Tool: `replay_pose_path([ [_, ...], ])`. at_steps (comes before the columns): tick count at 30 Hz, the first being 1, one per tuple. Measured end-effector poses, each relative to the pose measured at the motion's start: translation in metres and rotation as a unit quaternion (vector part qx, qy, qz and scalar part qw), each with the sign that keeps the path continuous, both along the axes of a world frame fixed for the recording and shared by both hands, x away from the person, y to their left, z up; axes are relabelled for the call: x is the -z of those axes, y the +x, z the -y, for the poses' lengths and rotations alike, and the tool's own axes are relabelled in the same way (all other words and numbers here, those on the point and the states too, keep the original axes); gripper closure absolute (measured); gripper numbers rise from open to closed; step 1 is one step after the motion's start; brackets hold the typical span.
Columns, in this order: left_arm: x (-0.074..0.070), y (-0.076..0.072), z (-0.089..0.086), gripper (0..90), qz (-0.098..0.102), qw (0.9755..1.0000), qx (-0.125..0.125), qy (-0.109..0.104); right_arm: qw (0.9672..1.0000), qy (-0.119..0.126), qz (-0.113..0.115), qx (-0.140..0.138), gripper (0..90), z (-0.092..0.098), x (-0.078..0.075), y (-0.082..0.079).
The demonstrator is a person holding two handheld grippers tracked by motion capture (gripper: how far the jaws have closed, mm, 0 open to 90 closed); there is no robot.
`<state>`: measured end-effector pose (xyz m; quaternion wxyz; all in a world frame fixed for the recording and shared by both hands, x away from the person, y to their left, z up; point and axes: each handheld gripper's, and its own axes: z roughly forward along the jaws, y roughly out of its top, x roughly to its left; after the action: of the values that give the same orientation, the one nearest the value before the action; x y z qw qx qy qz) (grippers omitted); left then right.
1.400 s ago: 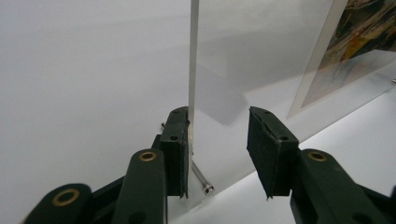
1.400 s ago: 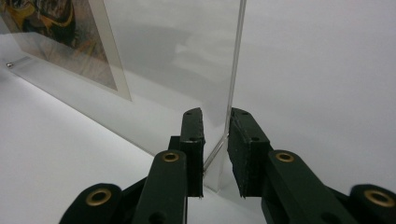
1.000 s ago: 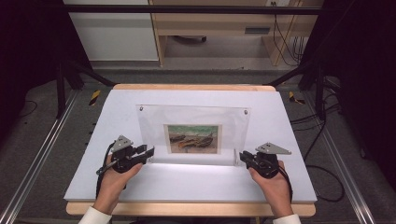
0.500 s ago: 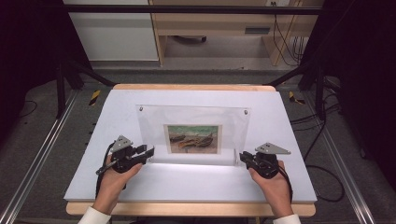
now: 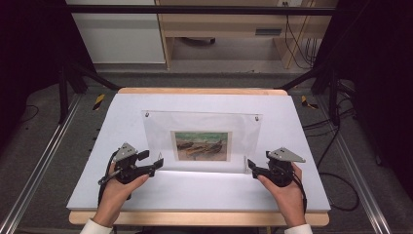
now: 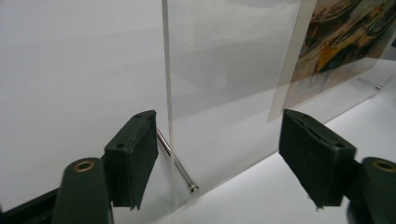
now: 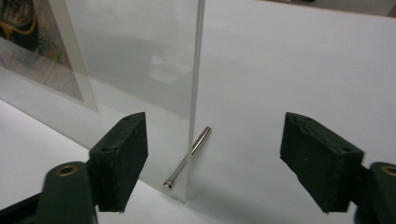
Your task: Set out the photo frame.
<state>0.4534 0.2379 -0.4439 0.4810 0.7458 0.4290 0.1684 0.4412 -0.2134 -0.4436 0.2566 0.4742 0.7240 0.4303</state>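
High view: clear acrylic frame (image 5: 202,141) upright mid-table (image 5: 292,195), lower edge washed out by glare, painted print (image 5: 201,145) inside too small to read. Left gripper (image 5: 157,164) at its left lower corner, right gripper (image 5: 251,165) at its right, jaws of both just opened wide, straddling the pane's edge without touching. Left gripper view: steel pin (image 6: 176,161) through the corner, print cut off at the picture's edge.

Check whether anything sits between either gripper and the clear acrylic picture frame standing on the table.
Nothing visible does. The left gripper and right gripper each straddle a side edge of the acrylic frame, their jaws having just been opening, pads off the panel. Only the frame's own metal pins lie between the jaws.
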Motion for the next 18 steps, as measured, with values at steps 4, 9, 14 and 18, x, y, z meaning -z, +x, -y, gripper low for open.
replay_pose_path([
  [4,0.0,-0.003,-0.003,18.1,-0.005,1.0,0.002,0.004,0.9999,-0.009,0.008,0.007,16.0,0.005,-0.001,-0.002],
  [9,-0.002,-0.005,-0.013,13.1,0.004,1.0,-0.007,-0.001,0.9999,-0.009,0.007,0.01,12.1,0.014,-0.002,-0.005],
  [14,-0.003,-0.004,-0.022,11.7,0.006,0.9998,-0.018,-0.008,0.9997,-0.006,0.009,0.021,11.8,0.02,-0.004,-0.007],
  [18,-0.005,-0.003,-0.031,11.8,0.012,0.9994,-0.028,-0.016,0.9995,0.001,0.008,0.03,11.5,0.028,-0.004,-0.008],
])
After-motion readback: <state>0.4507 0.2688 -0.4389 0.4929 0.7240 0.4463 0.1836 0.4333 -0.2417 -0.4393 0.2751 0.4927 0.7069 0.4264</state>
